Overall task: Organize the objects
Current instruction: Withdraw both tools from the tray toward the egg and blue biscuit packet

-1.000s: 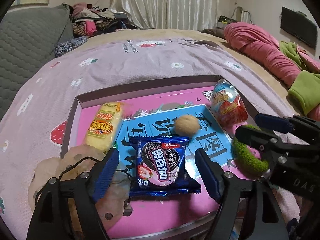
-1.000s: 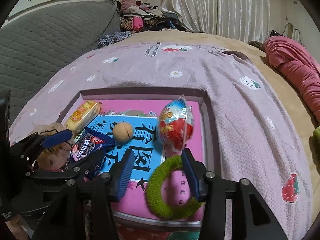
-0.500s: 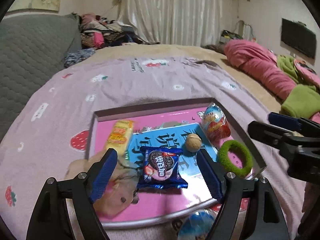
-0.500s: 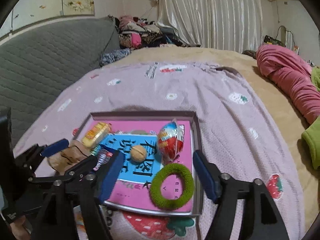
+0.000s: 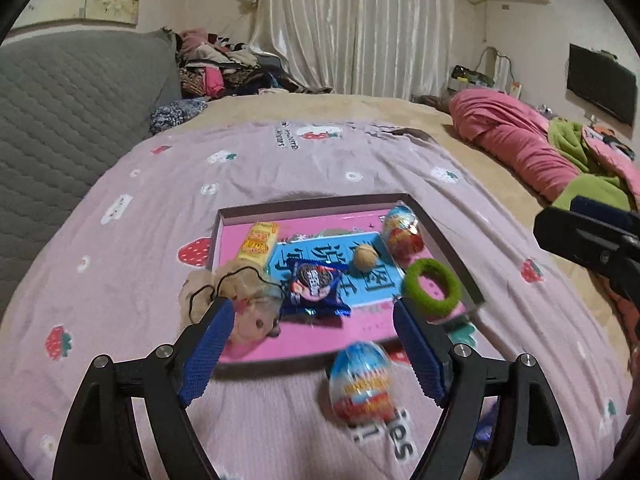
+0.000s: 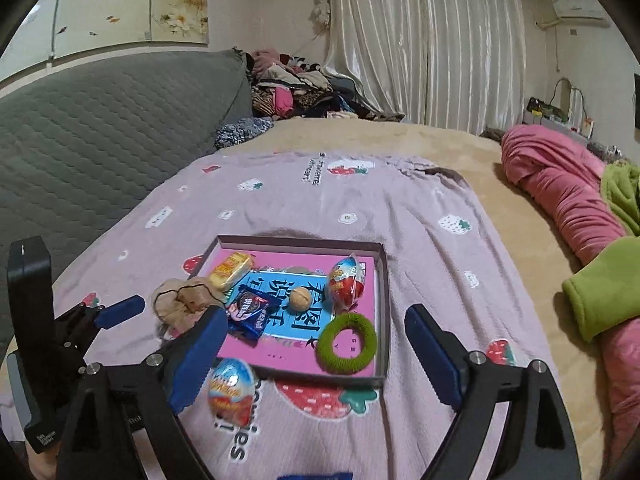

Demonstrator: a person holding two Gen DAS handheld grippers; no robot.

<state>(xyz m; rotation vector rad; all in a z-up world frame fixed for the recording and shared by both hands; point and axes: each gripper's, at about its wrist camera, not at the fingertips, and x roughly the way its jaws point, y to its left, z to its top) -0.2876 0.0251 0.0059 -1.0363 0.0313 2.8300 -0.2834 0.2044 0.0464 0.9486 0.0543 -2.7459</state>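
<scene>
The left gripper (image 5: 310, 344) is held with its blue pads spread wide, and nothing is gripped or touched between them. The right gripper (image 6: 314, 354) is seen with its jaws opening, already far apart, and nothing is pressed by its pads. A shallow tray (image 6: 384, 280) is laid on the pink blanket (image 6: 420, 216). Inside it are found a green ring (image 6: 346, 343), a wrapped egg (image 6: 346, 280), a walnut (image 6: 300, 298), a biscuit pack (image 6: 250, 312) and a yellow bar (image 6: 231, 270). A beige pouch (image 6: 184, 300) is draped over its left edge. A second egg (image 6: 231, 390) is seen on the blanket just in front of the tray
</scene>
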